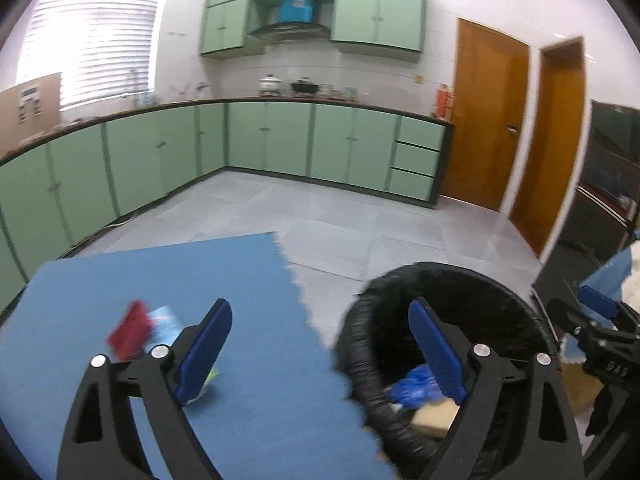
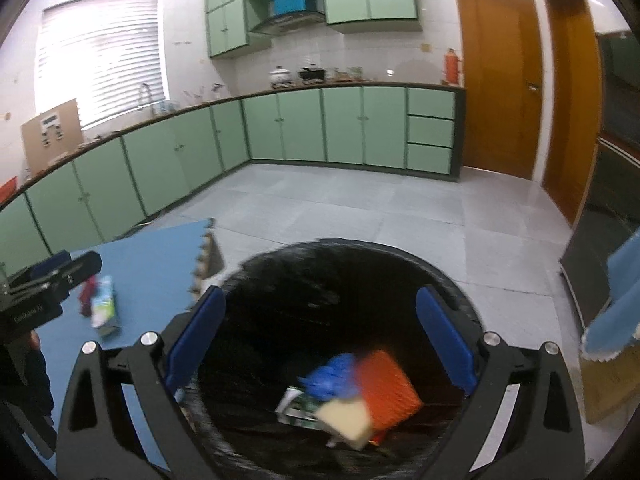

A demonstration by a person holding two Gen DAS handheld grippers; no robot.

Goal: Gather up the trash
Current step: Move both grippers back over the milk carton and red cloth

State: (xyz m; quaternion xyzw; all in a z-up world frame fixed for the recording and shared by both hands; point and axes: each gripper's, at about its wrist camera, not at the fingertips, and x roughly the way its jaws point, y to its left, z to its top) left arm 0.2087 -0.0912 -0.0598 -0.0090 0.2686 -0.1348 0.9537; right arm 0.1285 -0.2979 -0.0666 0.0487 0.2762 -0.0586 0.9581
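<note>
A black-lined trash bin (image 2: 304, 264) fills the lower middle of the right wrist view, and my right gripper (image 2: 320, 340) hangs open over its mouth with nothing between its blue pads. Inside lie an orange packet (image 2: 390, 388), a beige sponge-like block (image 2: 346, 420), a blue crumpled glove (image 2: 330, 374) and a small carton. My left gripper (image 1: 320, 354) is open and empty, straddling the bin's left rim (image 1: 352, 344). On the blue foam mat (image 1: 160, 280), a red wrapper (image 1: 130, 330) and a light blue carton (image 1: 166, 322) lie to the left.
Green cabinets (image 1: 280, 140) line the far walls under a counter. Wooden doors (image 1: 486, 120) stand at the right. Grey tiled floor (image 1: 360, 220) stretches beyond the mat. A dark glass-fronted unit (image 1: 612, 168) and a blue cloth (image 2: 624, 292) sit at the right edge.
</note>
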